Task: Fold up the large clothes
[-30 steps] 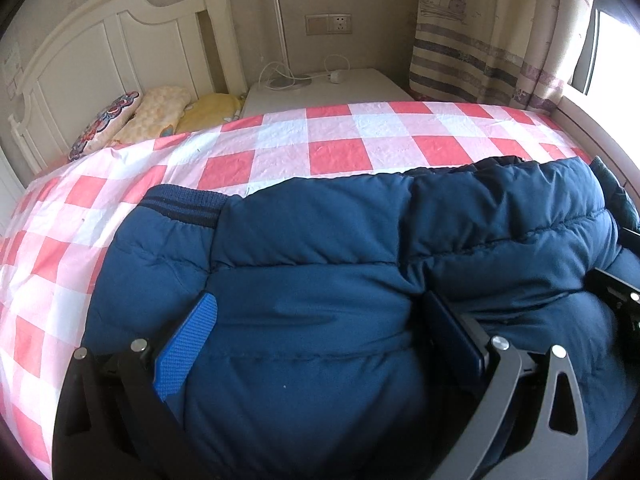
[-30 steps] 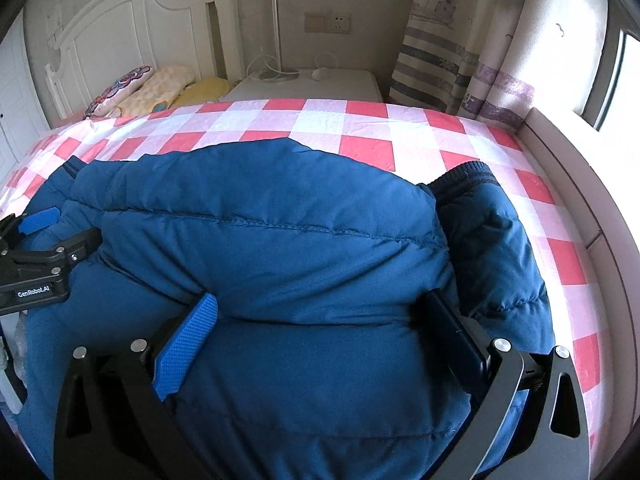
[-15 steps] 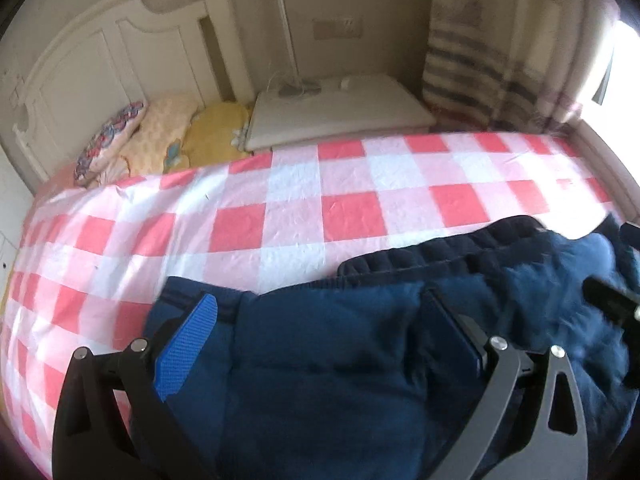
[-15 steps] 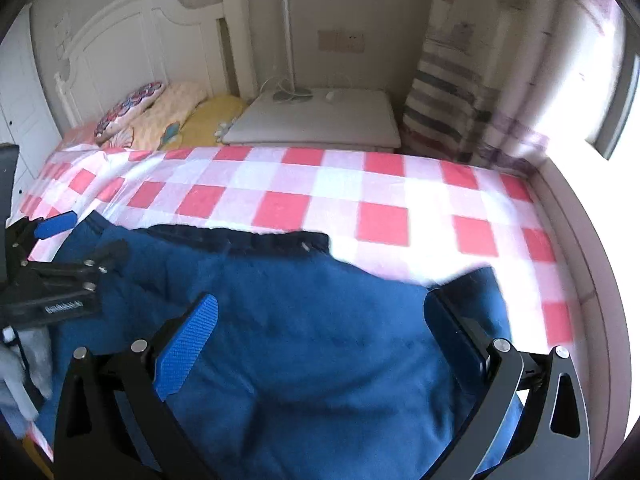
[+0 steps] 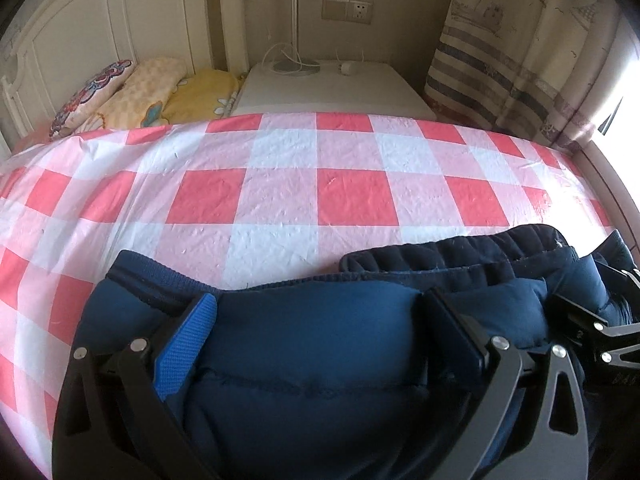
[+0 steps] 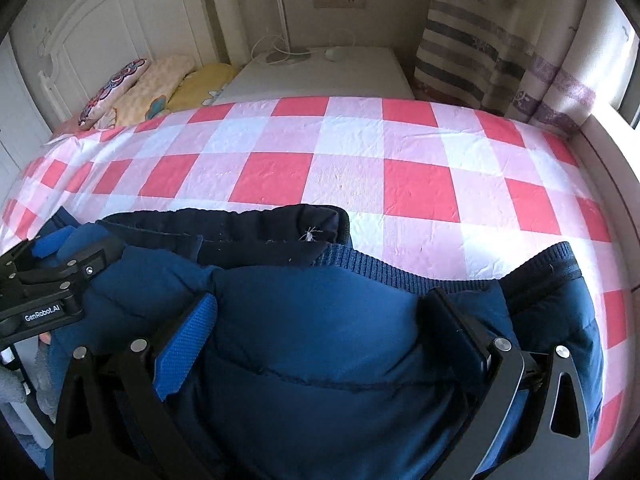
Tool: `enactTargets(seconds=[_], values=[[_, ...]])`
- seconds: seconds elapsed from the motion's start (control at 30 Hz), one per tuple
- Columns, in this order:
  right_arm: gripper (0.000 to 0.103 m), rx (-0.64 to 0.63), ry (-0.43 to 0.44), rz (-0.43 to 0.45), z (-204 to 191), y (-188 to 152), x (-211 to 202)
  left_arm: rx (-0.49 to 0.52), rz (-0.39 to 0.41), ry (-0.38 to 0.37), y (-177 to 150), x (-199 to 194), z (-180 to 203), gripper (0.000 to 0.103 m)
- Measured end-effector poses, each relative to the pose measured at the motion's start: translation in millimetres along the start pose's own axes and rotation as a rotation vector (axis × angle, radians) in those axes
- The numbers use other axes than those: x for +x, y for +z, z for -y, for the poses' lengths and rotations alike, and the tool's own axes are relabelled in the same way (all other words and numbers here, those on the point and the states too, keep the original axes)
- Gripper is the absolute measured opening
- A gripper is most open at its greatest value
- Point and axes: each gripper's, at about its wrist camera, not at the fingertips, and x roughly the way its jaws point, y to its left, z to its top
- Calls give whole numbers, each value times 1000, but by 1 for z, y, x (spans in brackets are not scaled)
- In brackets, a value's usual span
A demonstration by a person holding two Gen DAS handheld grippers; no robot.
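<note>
- The left gripper (image 5: 320,320) is spread wide, with a fat puff of the blue coat (image 5: 312,360) bulging up between its two fingers — the blue pad (image 5: 184,348) is pressing into one side and the dark finger (image 5: 456,328) into the other, so it is holding the coat.
- The right gripper (image 6: 320,320) is doing the same thing: jaws wide, coat (image 6: 320,340) squeezed between them.
- Each gripper is showing up in the other's view, just beside it — the left one is poking in at the left edge of the right view.
- The coat is lying bunched at the near edge of the bed, with its ribbed hem (image 6: 400,270) and a dark collar (image 6: 240,232) sitting on top, toward the far side.
- The red and white checked sheet (image 5: 320,168) is lying bare behind the coat.
- Pillows (image 5: 136,92) are resting by the white headboard (image 5: 100,24).
- A white table (image 5: 332,88) with a cord on it is standing past the bed, beside a striped curtain (image 5: 500,40).
</note>
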Motion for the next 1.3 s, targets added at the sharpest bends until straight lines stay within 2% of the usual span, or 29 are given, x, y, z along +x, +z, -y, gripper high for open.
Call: enactTargets(seconds=[0.3,0.43,0.5,0.6,0.67,0.73,0.77,0.83,0.87,0.97,1.07,1.1,1.17,1.23,1.3], values=[[99,-6,-25,-1,-1,2,2,8,-5,7,2,0,1,101],[99,-20,-21,-31,-1,4,1,7,-44,-14,8,-9,-8,101],[99,-21,0,-53,3,8,-9,25,-8,11,10,-26,-14,101],[99,-53,6,36,12,8,-44,84,34,124,7,-36,-24,101],[99,-62,-26,49,25,6,-51,87,2,143,1,-27,-35,101],[99,-38,-119,14,50,-1,-39,28,0,99,-2,-24,-46,101],[99,-19,-119,2,60,-5,-33,14,3,102,-2,-24,-49,101],[99,98,13,1,87,-16,-22,14,10,118,-3,-23,-49,101],[99,122,29,11,91,-17,-22,23,13,130,-4,-21,-47,101],[99,101,2,22,86,-18,-21,28,19,143,-6,-22,-45,101],[99,101,-2,-23,86,-13,-22,25,21,140,-5,-21,-44,101],[99,107,-32,-21,84,-10,-27,27,21,141,-6,-21,-45,101],[99,122,-94,35,78,-6,-43,25,22,141,-6,-21,-45,101],[99,120,-59,100,64,-2,-60,21,22,136,-6,-21,-46,101],[99,65,-119,134,50,4,-64,15,23,130,-6,-22,-48,101]])
